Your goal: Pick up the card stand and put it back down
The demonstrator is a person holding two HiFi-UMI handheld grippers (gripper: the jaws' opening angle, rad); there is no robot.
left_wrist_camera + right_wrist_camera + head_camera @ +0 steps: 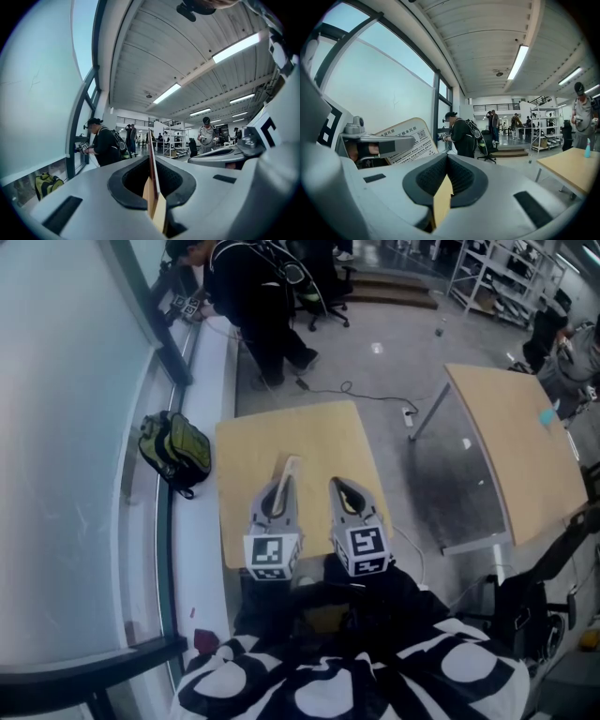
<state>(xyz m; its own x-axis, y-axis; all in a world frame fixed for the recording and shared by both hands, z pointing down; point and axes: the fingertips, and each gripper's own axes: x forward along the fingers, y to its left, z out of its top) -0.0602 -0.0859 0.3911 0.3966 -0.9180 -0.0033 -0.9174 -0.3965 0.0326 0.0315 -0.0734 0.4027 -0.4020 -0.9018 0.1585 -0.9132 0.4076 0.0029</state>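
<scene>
the left gripper (pixel 151 161) has its jaws closed almost fully on the card stand (pixel 150 149), which stands edge-on between the dark ribbed pads, rising past the tips. it looks lifted off the wooden table (pixel 281 432) beneath the tool. the step in hand is probably the set-down: lower it straight, keep the board upright, land its bottom edge flat, and only then ease the jaws apart, or so thin a panel may tip. the board is rigid and slim, with rounded top corners and a pale printed face bearing a qr code. just beside, the right gripper (pixel 447 157) is closed on nothing. beyond the tips are matte pale tabletops, a glass wall, a green backpack (pixel 174 451) and metal shelving.
</scene>
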